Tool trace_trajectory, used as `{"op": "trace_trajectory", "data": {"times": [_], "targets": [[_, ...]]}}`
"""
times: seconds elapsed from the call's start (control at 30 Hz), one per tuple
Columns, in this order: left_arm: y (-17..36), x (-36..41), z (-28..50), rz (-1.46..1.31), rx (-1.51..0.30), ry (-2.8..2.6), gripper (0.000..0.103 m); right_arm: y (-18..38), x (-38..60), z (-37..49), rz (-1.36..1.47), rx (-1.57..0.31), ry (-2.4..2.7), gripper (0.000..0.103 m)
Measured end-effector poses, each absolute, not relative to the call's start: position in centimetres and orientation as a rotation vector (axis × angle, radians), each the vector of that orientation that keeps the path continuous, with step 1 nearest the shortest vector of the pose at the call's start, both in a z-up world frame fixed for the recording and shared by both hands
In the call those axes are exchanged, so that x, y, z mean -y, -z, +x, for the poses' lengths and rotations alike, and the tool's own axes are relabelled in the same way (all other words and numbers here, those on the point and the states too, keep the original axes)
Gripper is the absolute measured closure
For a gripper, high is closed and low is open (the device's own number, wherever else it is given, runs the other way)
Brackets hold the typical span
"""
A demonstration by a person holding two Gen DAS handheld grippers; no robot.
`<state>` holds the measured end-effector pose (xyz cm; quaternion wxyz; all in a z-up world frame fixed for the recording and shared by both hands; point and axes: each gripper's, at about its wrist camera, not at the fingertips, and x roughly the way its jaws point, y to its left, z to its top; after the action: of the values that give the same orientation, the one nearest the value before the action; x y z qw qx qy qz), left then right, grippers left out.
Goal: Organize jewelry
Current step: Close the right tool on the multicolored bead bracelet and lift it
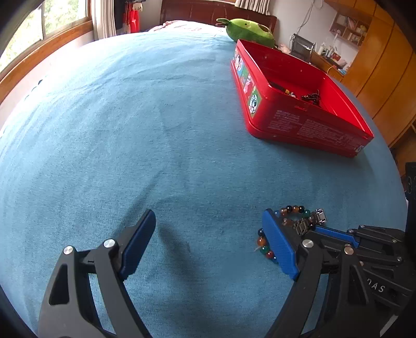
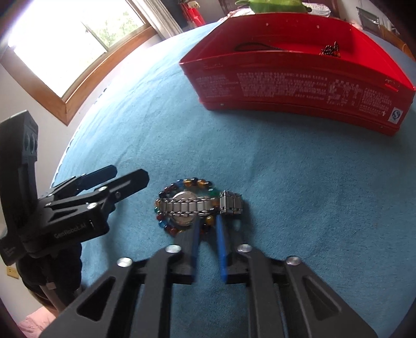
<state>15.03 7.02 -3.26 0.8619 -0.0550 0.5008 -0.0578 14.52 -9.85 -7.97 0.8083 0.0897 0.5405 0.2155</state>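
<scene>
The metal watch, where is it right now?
In the right wrist view the watch lies on the blue bedspread, on top of the bead bracelet, near the red box.

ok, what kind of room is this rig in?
Most likely a bedroom in a home: the work surface is a bed with a teal sheet, a wooden headboard behind a green plush toy, and wooden wardrobes beside a cluttered desk.

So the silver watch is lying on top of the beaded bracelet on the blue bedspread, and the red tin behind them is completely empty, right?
Not quite. The red tin is not empty: the right wrist view shows a dark cord and a small dark beaded piece inside. The silver watch does lie on the beaded bracelet on the blue bedspread.
</scene>
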Motion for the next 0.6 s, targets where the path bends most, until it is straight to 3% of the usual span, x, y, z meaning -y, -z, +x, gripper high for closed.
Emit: {"op": "trace_trajectory", "data": {"times": [0.1,0.6], "targets": [[3.4,-7.2,15.2,-0.122,-1.055,0.120,0.020,7.6,9.8,14.3,0.185,-1.144,-0.478,0.097],[3.2,-7.7,15.3,-0.139,-1.051,0.108,0.020,4.5,11.7,10.9,0.214,-1.096,-0.585,0.097]]}}
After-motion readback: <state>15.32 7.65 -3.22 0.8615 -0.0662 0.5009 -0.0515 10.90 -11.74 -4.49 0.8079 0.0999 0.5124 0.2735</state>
